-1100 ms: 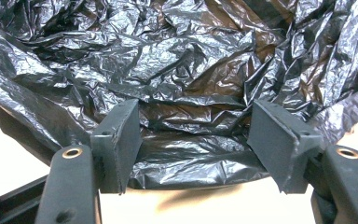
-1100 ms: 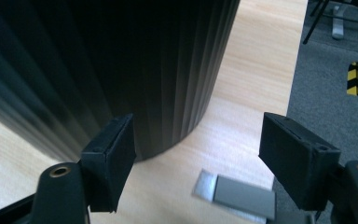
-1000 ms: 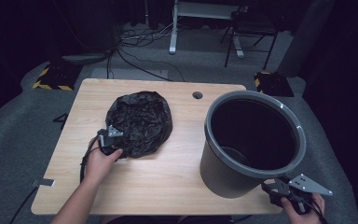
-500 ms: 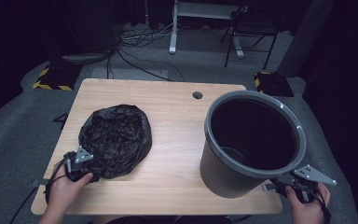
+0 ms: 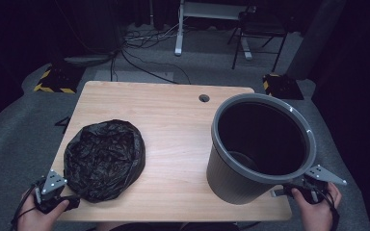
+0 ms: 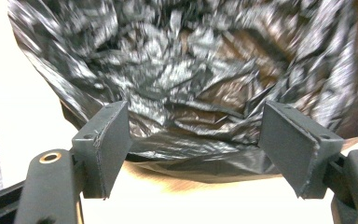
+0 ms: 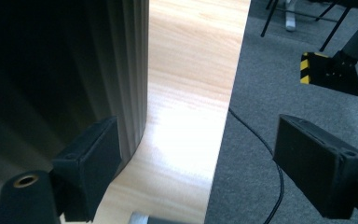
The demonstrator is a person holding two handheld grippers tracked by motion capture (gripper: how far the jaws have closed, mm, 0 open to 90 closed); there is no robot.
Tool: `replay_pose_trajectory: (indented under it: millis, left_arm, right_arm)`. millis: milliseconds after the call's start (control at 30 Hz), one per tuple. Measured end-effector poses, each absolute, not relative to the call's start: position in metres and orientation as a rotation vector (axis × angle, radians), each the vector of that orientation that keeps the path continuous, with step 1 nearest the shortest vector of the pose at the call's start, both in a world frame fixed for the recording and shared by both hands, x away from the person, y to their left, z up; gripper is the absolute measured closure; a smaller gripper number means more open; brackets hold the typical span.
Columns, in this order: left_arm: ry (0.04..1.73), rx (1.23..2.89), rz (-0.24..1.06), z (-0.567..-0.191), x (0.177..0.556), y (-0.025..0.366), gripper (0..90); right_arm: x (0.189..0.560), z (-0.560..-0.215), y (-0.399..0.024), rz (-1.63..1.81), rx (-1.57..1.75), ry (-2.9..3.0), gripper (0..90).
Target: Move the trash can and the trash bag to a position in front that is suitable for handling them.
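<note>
Dragged nearer, black bag [image 5: 104, 159] lies just ahead of open left gripper [image 5: 72, 202]

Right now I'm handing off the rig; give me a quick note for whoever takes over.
Left gripper: open, jaws just widened, at the near edge of the black bin bag, pads off it.
Right gripper: open, jaws just widened, beside the grey bin wall at the table's near right corner, gripping nothing.
Bag lies crumpled on the table's left; bin stands upright on the right, apparently unlined.
Done: bag brought to the near left.
Left, probably: grip the bag, open it, line the bin.
</note>
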State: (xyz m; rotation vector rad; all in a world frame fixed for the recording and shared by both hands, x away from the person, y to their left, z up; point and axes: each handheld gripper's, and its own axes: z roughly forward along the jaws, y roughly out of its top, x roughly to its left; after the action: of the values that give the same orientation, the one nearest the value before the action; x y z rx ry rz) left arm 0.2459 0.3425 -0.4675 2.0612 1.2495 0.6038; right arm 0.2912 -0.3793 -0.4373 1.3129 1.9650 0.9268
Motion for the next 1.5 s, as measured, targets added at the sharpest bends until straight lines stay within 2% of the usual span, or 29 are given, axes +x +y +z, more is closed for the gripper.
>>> replay_pose_trajectory:
  millis: [167, 233, 400, 500, 1300, 1500]
  left_arm:
    - [1.222, 2.032, 0.612, -0.458, 0.246, 0.337, 25.0]
    - [1.215, 2.031, 0.606, -0.457, 0.247, 0.334, 25.4]
    - [1.208, 2.027, 0.613, -0.457, 0.249, 0.333, 25.4]
    - [1.232, 2.018, 0.617, -0.459, 0.25, 0.335, 25.6]
    - [1.275, 1.96, 0.659, -0.472, 0.249, 0.356, 25.9]
    - [1.258, 1.951, 0.648, -0.47, 0.248, 0.354, 25.9]
  right_arm:
    - [0.305, -0.434, -0.379, 0.929, 1.305, 1.957, 18.1]
    - [0.309, -0.431, -0.376, 0.936, 1.278, 1.98, 26.8]
    - [0.315, -0.427, -0.368, 0.883, 1.236, 1.982, 31.6]
    - [0.318, -0.426, -0.356, 0.87, 1.228, 1.988, 38.9]
    - [0.345, -0.428, -0.207, 0.999, 0.978, 2.226, 37.3]
    - [0.346, -0.433, -0.191, 0.983, 0.928, 2.288, 30.7]
